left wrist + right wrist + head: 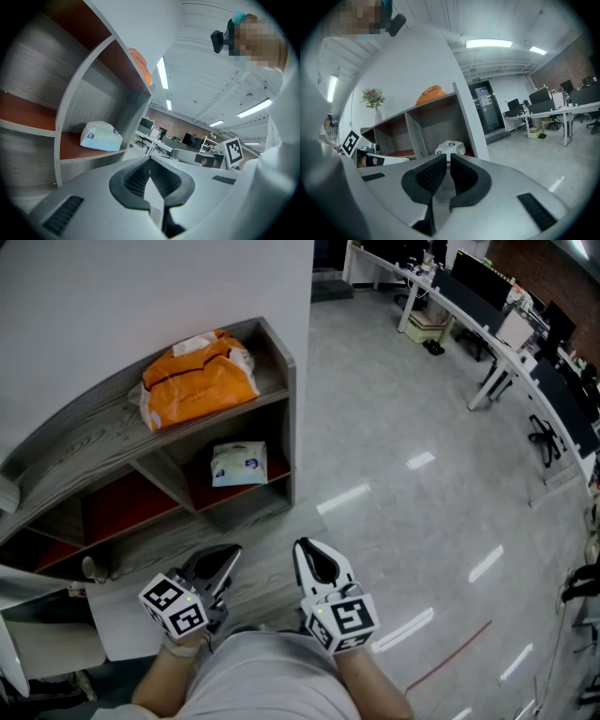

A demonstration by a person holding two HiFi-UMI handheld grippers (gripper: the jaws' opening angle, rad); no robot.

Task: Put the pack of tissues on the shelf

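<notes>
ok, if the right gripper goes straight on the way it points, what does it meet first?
Most likely the pack of tissues, lying in the right-end compartment of the shelf. In the right gripper view it sits just above the closed tips of the right gripper. Nothing shows in between, though depth is hard to judge.

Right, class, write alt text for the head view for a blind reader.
A pack of tissues lies in the right-hand compartment of a grey shelf, an orange bag on top. Below, the left hand-held gripper and right hand-held gripper hover empty.
</notes>
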